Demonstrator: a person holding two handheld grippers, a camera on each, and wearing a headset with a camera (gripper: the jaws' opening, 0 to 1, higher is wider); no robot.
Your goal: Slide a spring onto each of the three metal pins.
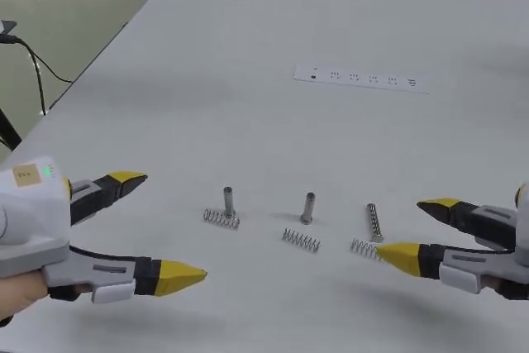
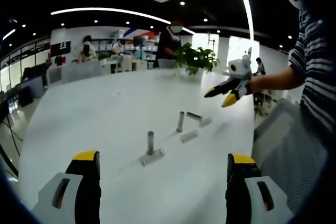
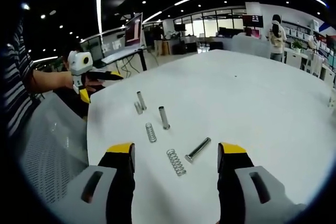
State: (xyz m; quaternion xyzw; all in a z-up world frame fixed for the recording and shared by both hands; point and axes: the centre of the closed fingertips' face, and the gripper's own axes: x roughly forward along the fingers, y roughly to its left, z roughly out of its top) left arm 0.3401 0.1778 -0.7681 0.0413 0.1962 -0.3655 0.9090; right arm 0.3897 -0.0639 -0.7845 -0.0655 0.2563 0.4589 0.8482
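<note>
Springs all loose, none on a pin yet; job looks to be at its start.

White table (image 1: 331,138), power strip (image 1: 361,78) set flush at the far side, well clear of the work.

Left gripper (image 1: 169,225): jaws spread wide, nothing in them, hovering left of the row. Right gripper (image 1: 402,226): also gaping, empty, lower jaw tip close to the nearest spring. I can't tell if it touches.

Row across the near table:
- left pin (image 1: 228,201) upright
- middle pin (image 1: 308,207) upright
- right pin (image 1: 373,222) on its side, clear in the right gripper view
- left spring (image 1: 221,219) lying at the foot of its pin
- middle spring (image 1: 301,240) just in front of its pin
- right spring (image 1: 364,248) beside the fallen pin's end

My read: the step is picking the first spring, probably the right one.

How to do it well:
- pinch across the coils near one end, light squeeze, leave the bore open
- wire is thin, so too hard a grip will likely deform it or make it shoot out
- stand the fallen pin up first, or have the other gripper hold it by the head
- line the spring's axis up with the pin before pushing, lower straight, let go once the coils seat
- upright pins could tip, so keep side load off them
</note>
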